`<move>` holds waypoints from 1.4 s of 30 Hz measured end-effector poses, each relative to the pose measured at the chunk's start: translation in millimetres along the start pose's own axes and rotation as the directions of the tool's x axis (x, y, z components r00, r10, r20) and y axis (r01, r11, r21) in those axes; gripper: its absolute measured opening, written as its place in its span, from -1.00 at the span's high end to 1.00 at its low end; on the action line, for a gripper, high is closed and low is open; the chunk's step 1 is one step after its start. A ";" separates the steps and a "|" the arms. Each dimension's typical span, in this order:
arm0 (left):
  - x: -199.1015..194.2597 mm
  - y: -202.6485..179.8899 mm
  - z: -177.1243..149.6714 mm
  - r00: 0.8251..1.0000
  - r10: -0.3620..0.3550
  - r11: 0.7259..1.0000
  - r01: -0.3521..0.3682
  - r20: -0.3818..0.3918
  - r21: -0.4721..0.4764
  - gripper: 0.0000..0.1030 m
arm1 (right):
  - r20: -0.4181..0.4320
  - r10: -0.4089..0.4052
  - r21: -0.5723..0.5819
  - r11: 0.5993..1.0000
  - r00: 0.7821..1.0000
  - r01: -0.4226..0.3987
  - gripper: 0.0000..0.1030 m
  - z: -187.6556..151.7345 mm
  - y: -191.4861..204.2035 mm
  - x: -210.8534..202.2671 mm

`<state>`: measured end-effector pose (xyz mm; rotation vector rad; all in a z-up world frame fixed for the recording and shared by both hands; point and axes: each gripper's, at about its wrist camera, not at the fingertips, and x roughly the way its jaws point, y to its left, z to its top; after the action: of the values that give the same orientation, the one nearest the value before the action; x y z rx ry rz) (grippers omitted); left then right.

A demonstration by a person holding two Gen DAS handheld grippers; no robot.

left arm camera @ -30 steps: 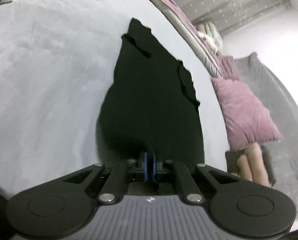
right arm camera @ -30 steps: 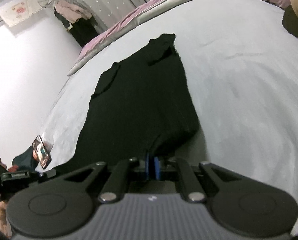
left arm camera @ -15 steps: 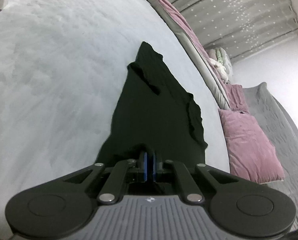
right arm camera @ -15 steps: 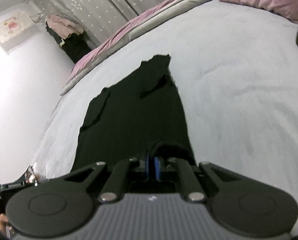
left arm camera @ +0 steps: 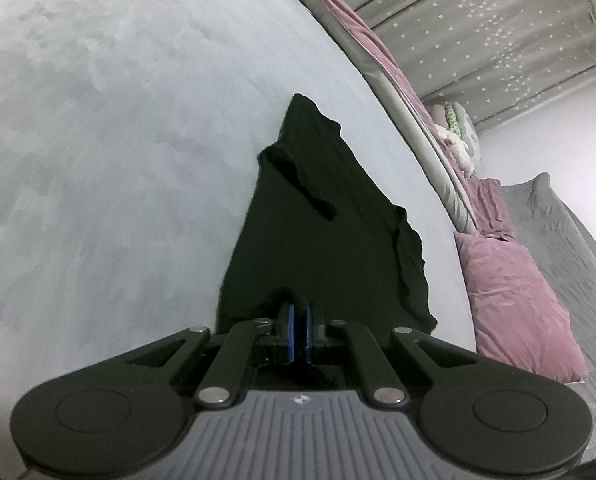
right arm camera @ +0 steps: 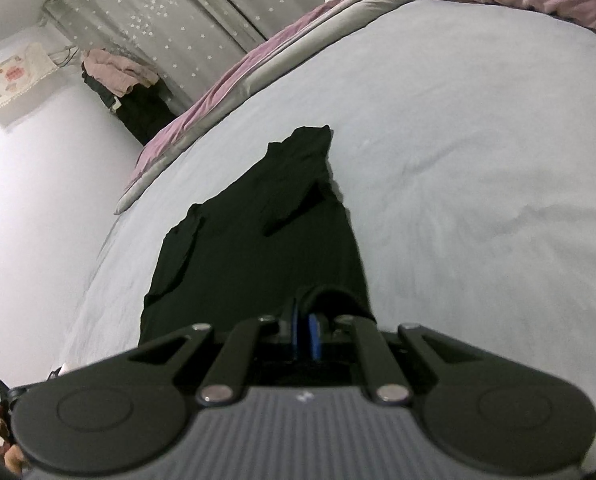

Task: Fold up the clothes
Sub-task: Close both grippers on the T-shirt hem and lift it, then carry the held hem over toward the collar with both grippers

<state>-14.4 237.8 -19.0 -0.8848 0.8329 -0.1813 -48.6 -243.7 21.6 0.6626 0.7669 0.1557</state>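
Left hand-held gripper [left arm camera: 298, 330] is clamped tight on the near hem of the black garment [left arm camera: 318, 232], blue pads pressed together with a fold of cloth humped just ahead of them. Right hand-held gripper [right arm camera: 305, 334] is likewise pinched shut on the near hem of the same garment [right arm camera: 258, 248], cloth bunched up around its pads.

Garment lies lengthwise on the pale grey bed [left arm camera: 118, 140], stretched from both grippers toward the far edge, where the pink-and-grey duvet [left arm camera: 362, 40] is rolled up. Far end narrows to a point.

Risks as I read it:
- One sleeve [left arm camera: 306, 184] is flopped inward over the body, and the other side edge [left arm camera: 410, 248] is rumpled. Folding over that locks the creases in.
- Both grips are thin pinches at the hem. A sharp tug against sheet friction could pull the cloth out of one, leaving the fold skewed.
- Uneven pull between the two hands drags the garment diagonally, likely toward the bed's side edge near the pink pillow [left arm camera: 514, 304].
- Lifting too low means the far end drags and bunches instead of laying over flat.
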 end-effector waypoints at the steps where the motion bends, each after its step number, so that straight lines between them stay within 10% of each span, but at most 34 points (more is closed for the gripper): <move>1: 2.7 0.5 1.6 1.000 0.003 1.000 -0.003 0.001 0.001 0.92 | 0.001 0.000 -0.001 1.000 1.000 0.000 0.87 1.2 -0.3 2.6; 15: 26.9 12.5 5.3 0.999 0.053 0.996 -0.053 0.010 0.074 0.87 | -0.023 -0.016 -0.025 1.000 1.000 0.015 0.77 -0.3 -11.9 41.9; 22: 1.3 -8.2 0.4 0.994 0.042 0.971 -0.063 0.097 0.229 0.52 | -0.008 0.001 -0.076 0.997 1.000 -0.001 0.07 -4.3 1.8 25.1; 27: -5.8 -32.7 -15.8 0.993 0.037 0.913 -0.078 0.111 0.400 0.47 | 0.026 -0.048 -0.227 0.972 0.999 0.053 0.08 -14.6 32.2 12.1; 42: 39.0 -79.6 -78.4 0.979 0.030 0.724 0.119 -0.203 0.679 0.48 | -0.053 -0.181 -0.573 0.811 0.982 0.118 0.19 -74.5 95.8 49.7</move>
<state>-28.7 120.7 -9.2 -0.1703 0.8396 -0.5961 -54.1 -113.1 10.8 0.0200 0.8194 0.2638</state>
